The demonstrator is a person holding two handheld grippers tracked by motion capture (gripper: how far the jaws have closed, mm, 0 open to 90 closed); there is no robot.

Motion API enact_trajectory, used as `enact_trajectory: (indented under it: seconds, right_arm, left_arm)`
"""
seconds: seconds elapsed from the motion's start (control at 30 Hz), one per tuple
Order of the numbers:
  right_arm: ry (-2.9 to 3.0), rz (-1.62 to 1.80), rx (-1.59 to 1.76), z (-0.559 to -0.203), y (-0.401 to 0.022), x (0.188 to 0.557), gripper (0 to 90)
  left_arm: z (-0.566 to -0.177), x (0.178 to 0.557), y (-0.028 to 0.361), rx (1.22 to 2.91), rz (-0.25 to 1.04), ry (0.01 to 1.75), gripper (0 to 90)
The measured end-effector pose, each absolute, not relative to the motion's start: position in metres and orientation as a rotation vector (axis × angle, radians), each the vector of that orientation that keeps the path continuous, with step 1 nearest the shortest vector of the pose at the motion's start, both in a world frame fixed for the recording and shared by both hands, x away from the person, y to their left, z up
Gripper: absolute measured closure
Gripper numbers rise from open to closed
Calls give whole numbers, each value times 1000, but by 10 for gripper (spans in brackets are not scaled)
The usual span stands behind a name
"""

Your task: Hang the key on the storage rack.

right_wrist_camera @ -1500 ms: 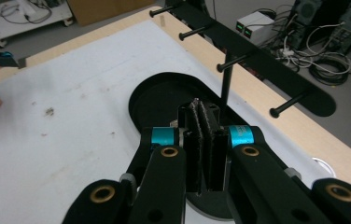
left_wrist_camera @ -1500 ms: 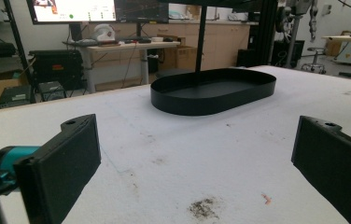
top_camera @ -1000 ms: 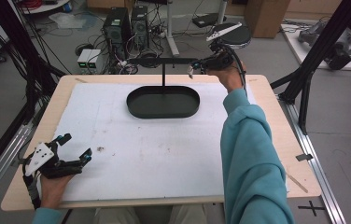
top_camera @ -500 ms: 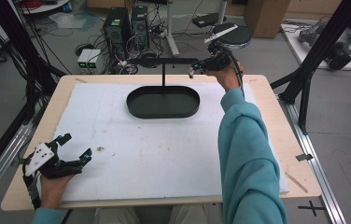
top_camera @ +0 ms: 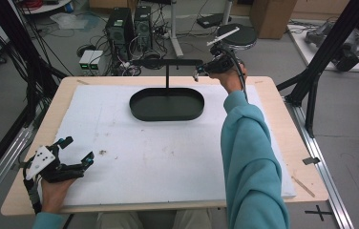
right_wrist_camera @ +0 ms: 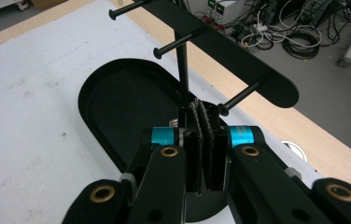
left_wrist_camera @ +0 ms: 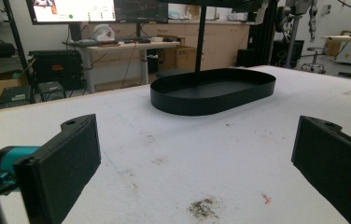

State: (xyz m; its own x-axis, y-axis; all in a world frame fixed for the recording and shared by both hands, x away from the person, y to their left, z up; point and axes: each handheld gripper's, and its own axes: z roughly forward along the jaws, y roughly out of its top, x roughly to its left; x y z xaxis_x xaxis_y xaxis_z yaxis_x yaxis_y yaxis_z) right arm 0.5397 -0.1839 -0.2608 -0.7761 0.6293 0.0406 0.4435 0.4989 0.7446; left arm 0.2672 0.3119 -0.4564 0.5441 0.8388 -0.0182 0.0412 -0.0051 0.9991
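Right hand-held gripper point(top_camera: 197, 74) nudged left, arm outstretched toward rack point(top_camera: 167, 62).

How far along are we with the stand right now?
Done: nothing shows yet; the tray is empty and the pegs on the stand's bar are bare. In hand: the right gripper, jaws shut with nothing visible between them, is raised by the bar's right end. The left gripper rests open on the white board. Everything else is left.
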Motion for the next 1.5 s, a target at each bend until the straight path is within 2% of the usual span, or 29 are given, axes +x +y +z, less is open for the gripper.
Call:
enact_trajectory:
  seconds: [1.5]
  right_arm:
    - [2444,1137,960,-271,-187,554,887]
  left_arm:
    - [-456,267,312,1451,751,806,18]
